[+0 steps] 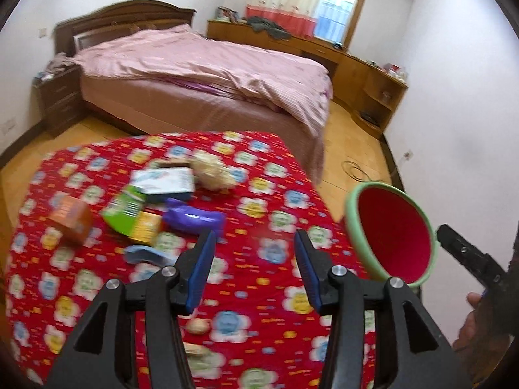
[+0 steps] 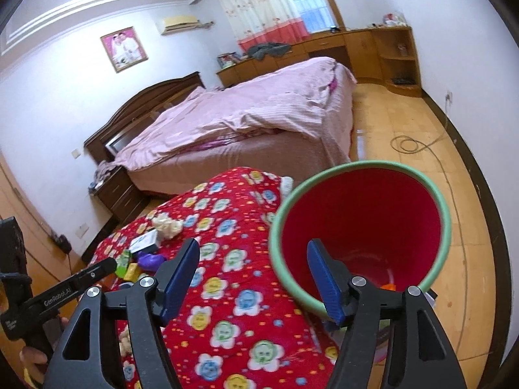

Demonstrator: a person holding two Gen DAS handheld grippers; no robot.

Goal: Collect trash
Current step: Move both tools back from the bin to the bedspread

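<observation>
You are working in a home bedroom. A double bed (image 1: 201,74) with a dark wooden headboard (image 1: 126,16) and a rumpled pink cover fills the middle. A nightstand (image 1: 60,97) stands beside it. Low wooden cabinets (image 2: 327,48) run under a curtained window (image 2: 298,0) (clothes heaped on top). A framed portrait (image 2: 124,48) and a wall air conditioner (image 2: 180,23) hang above. The floor (image 2: 402,120) is tan tile.
</observation>
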